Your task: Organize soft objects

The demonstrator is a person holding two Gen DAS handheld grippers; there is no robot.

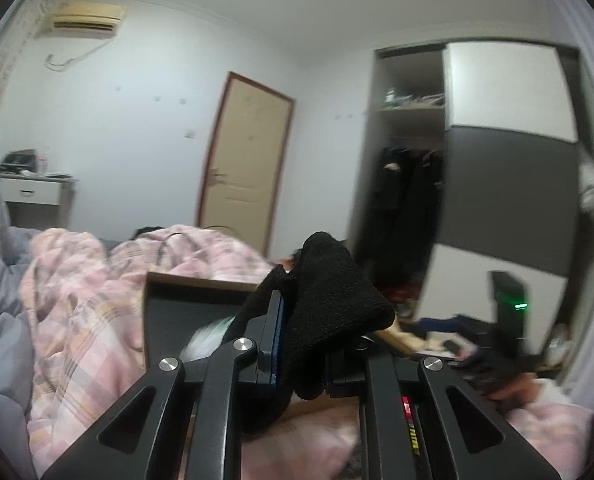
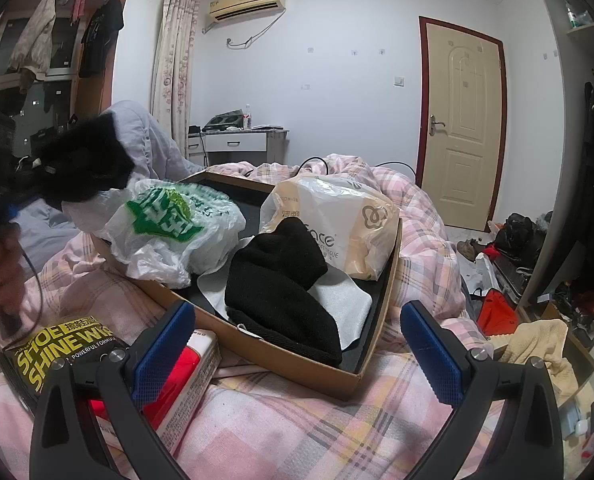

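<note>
My left gripper (image 1: 297, 340) is shut on a black knitted sock (image 1: 329, 296), which bulges over its blue pads and hangs in the air above the bed. From the right wrist view that same black sock (image 2: 89, 160) shows blurred at the far left, over the cardboard box's corner. The cardboard box (image 2: 289, 354) lies on the pink plaid quilt and holds a black knit hat (image 2: 281, 284), a white and green plastic bag (image 2: 173, 224), a beige tissue pack (image 2: 337, 220) and a white cloth (image 2: 345, 300). My right gripper (image 2: 297, 352) stands open just in front of the box, with nothing between its fingers.
A black "Shoe Shine Wipes" pack (image 2: 57, 352) and a red and white box (image 2: 185, 376) lie on the quilt (image 2: 297, 432) by my right gripper's left finger. A grey duvet (image 2: 145, 140) is heaped at the bed's far left. Clothes and bags clutter the floor (image 2: 513, 240) near the wardrobe.
</note>
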